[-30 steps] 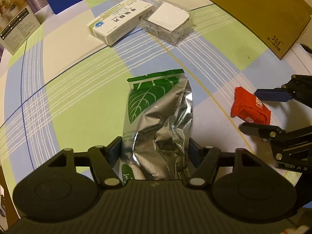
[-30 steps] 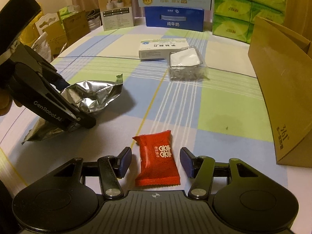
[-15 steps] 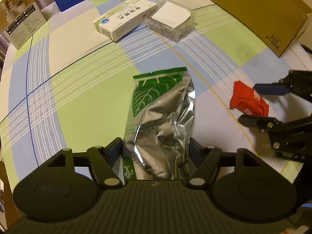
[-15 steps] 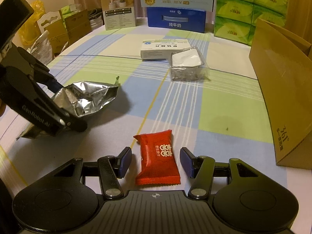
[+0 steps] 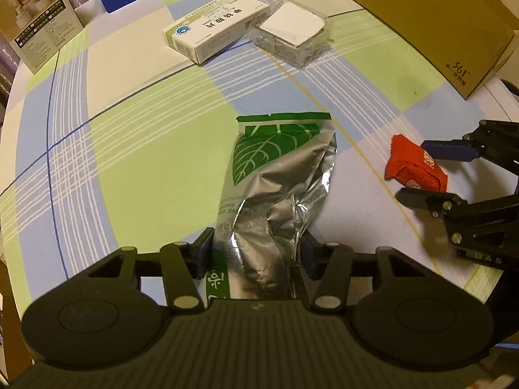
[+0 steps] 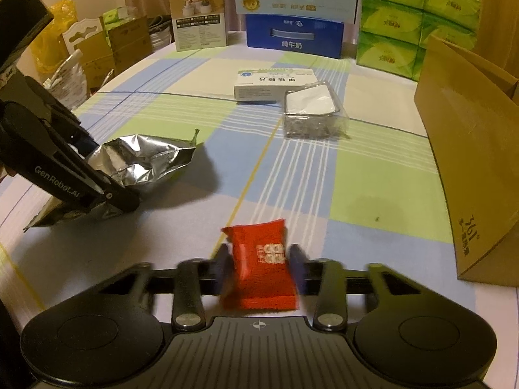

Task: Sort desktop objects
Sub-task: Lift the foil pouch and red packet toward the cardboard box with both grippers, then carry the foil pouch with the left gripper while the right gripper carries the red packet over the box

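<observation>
Since a second ago our jaws have just been closing, left gripper (image 5: 258, 253) pinching the foil bag (image 5: 275, 188), right gripper (image 6: 259, 267) clamping the red sachet (image 6: 261, 262) beside the bag, on the checked tablecloth (image 5: 146, 149).

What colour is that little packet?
Red with pale lettering, clearest in the right wrist view.

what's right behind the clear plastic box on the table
Directly behind the clear plastic box lies a white medicine carton, flat on the checked tablecloth. Whether they touch is unclear. The box's own contents are hidden under its white label.
</observation>
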Tool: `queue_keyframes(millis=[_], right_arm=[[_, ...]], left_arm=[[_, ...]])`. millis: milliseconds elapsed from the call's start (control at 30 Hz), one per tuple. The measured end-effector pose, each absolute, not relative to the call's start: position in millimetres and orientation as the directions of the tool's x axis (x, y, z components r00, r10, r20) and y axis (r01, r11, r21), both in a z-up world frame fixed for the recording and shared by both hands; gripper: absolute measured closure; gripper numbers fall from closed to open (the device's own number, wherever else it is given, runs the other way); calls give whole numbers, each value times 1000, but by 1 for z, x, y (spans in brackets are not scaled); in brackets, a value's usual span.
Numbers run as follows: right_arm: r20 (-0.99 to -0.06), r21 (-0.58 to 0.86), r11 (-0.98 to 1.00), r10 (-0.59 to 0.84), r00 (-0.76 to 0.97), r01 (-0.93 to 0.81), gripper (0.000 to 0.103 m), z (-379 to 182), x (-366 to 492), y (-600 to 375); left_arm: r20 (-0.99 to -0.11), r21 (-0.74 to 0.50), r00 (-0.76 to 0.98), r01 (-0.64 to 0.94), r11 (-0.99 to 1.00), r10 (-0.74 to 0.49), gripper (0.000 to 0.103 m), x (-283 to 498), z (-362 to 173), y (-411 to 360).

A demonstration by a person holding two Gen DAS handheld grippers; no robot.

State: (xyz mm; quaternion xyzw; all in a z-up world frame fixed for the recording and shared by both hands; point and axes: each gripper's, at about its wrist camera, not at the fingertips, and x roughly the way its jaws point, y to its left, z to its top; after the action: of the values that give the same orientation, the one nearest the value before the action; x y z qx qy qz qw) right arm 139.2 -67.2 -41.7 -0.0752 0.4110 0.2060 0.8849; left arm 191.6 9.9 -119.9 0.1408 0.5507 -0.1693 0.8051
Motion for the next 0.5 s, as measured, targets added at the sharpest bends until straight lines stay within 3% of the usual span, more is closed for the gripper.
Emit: queue_keyframes(millis=[133, 500], right_arm=[[-758, 48, 909, 304, 578, -414, 78, -39, 139, -69], [-728, 66, 930, 293, 620, -362, 78, -14, 129, -83]], left_arm=[[-933, 28, 335, 422, 906, -128, 56, 189, -119, 7], [-924, -11, 347, 395, 919, -160, 57, 175, -104, -4]])
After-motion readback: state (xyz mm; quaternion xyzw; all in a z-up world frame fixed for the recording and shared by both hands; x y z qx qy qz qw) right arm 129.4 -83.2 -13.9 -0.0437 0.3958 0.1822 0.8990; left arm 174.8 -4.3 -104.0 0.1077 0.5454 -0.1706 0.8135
